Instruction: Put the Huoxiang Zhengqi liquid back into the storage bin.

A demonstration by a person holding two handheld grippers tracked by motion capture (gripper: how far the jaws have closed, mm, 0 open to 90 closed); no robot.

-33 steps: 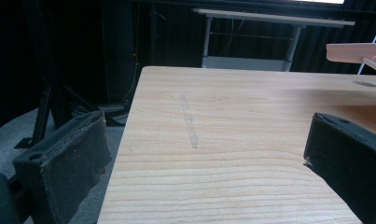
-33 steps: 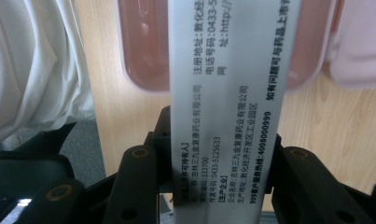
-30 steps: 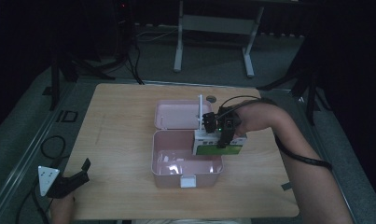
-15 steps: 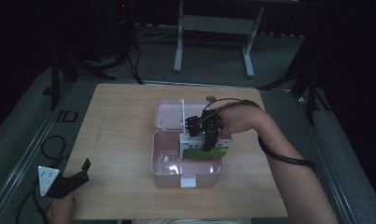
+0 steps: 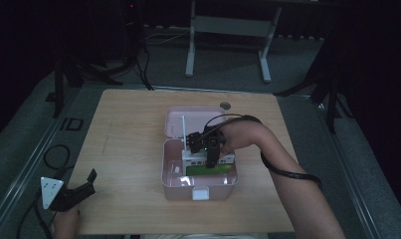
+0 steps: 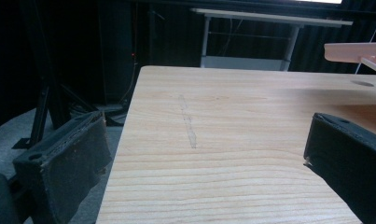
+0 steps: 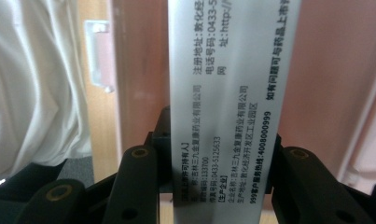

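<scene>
Right gripper [image 5: 210, 149] over the pink box [image 5: 170, 174], jaws clamped on a white-and-green carton [image 5: 208, 163]. In the right gripper view the carton [image 7: 227, 93] runs straight up from between the two black jaws, its printed grey-white panel facing the camera, one jaw against each long edge. Pink box wall [image 7: 134, 70] just behind the carton; the box's white latch [image 7: 99, 51] off to the jaws' left, with light fabric [image 7: 36, 79] beyond it.

High view: carton sits low inside the open box, toward its right side, green face showing ahead of the jaws. Open lid [image 5: 188, 122] lies flat past the gripper.

Left gripper [image 5: 71, 191] near the table's [image 5: 128, 124] front-left corner, well apart from the box. Left gripper view: jaws spread wide, bare wood [image 6: 213, 140] between them, nothing gripped.
</scene>
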